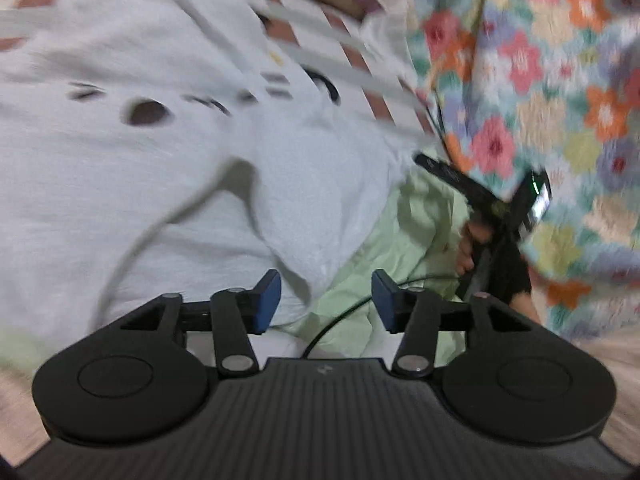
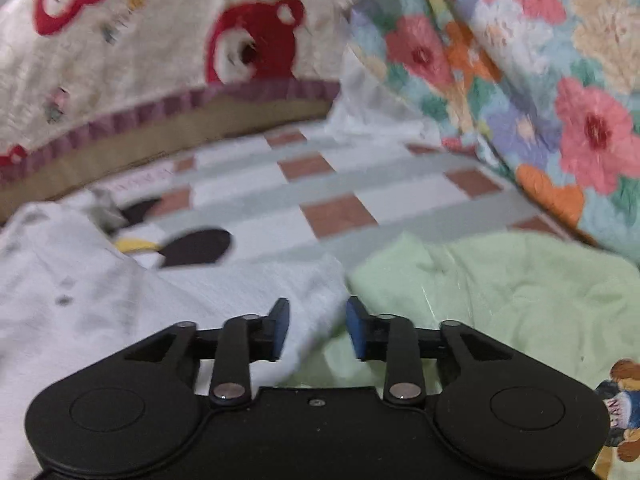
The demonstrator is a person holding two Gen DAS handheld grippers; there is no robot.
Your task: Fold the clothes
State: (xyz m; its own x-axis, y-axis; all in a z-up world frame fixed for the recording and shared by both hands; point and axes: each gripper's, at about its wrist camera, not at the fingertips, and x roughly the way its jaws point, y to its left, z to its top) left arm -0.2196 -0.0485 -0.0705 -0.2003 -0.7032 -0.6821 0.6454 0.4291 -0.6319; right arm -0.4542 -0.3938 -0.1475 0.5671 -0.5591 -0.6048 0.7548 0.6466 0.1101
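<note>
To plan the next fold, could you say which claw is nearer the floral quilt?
Right. Right claw sits beside the floral quilt; left claw hangs back over the white garment.

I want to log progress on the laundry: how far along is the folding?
Done: nothing looks neatly folded yet. In hand: nothing; the left gripper and right gripper are both open and empty above the clothes. Left: the white shirt lies rumpled on the bed, and the green garment beside it is still crumpled.
</note>
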